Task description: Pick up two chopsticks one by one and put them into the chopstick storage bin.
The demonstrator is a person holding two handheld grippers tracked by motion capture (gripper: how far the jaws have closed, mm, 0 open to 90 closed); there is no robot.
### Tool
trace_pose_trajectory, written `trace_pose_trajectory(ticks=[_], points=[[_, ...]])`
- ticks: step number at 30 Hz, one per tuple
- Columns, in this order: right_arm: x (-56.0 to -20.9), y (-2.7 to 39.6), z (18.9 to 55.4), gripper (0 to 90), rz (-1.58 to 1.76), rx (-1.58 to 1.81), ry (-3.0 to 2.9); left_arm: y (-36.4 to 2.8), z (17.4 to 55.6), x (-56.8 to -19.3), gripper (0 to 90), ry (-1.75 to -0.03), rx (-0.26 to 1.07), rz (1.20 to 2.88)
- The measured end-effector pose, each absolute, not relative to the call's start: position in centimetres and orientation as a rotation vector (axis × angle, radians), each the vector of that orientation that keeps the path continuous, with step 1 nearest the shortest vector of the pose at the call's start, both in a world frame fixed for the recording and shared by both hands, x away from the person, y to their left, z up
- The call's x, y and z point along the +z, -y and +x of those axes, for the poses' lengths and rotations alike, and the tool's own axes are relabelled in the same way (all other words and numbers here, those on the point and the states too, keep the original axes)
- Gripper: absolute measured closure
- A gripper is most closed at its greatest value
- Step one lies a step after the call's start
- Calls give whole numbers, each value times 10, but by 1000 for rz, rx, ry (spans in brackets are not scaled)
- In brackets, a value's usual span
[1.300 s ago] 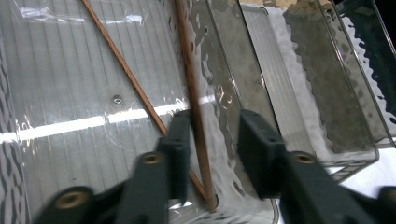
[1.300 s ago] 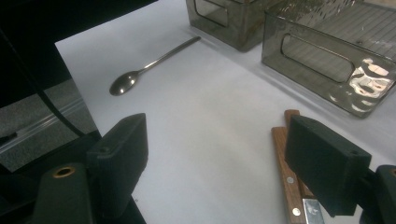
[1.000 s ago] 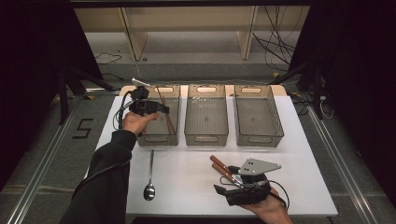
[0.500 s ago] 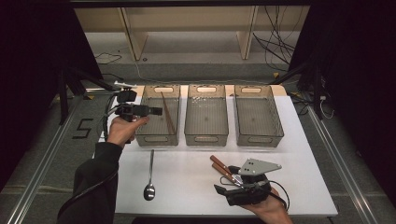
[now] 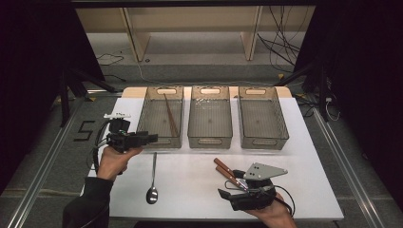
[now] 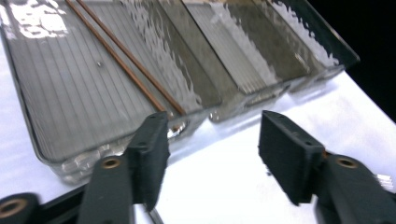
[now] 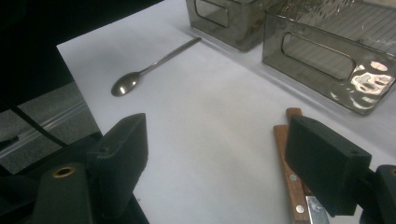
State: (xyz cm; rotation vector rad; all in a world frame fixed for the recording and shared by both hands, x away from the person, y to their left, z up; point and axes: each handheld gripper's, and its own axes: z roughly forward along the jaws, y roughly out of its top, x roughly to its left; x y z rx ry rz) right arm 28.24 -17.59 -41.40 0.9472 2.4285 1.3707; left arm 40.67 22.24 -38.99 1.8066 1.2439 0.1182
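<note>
A pair of brown chopsticks (image 5: 170,115) (image 6: 126,60) lies in the left one of three clear grey bins (image 5: 160,140). My left gripper (image 5: 151,138) (image 6: 212,158) hovers by that bin's near left corner, pointing right. It is open with nothing between its jaws, which have just been closing. A metal spoon (image 5: 152,178) (image 7: 140,74) lies on the white table. Two wooden-handled knives (image 5: 227,172) (image 7: 287,158) lie by my right gripper (image 5: 227,195) (image 7: 215,154). That gripper rests open near the front edge, with the handles just beside its right jaw.
The middle bin (image 5: 209,137) and right bin (image 5: 263,140) stand side by side at the back of the table (image 5: 190,190). Black cables and stand legs lie on the floor beyond and to the left. Dark curtains flank both sides.
My left gripper has drawn back from over the left bin, moving left and toward the table's near side, and its jaws stand narrower. The right gripper has stayed put.
</note>
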Motion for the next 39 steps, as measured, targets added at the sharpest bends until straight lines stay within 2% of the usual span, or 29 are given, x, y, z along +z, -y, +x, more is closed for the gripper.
trace_pose_trajectory(ticks=[8,16,26,39], points=[[-417,178,281,223,956,1380,-2424,-214,403,-419,682,-1192,128,1952],[-419,183,279,218,974,1400,-2395,-201,400,-437,827,-1165,139,2027],[-421,192,275,213,986,1459,-2334,-195,397,-448,881,-1136,163,2055],[-426,200,274,207,1018,1478,-2304,-189,401,-460,889,-1130,187,2134]])
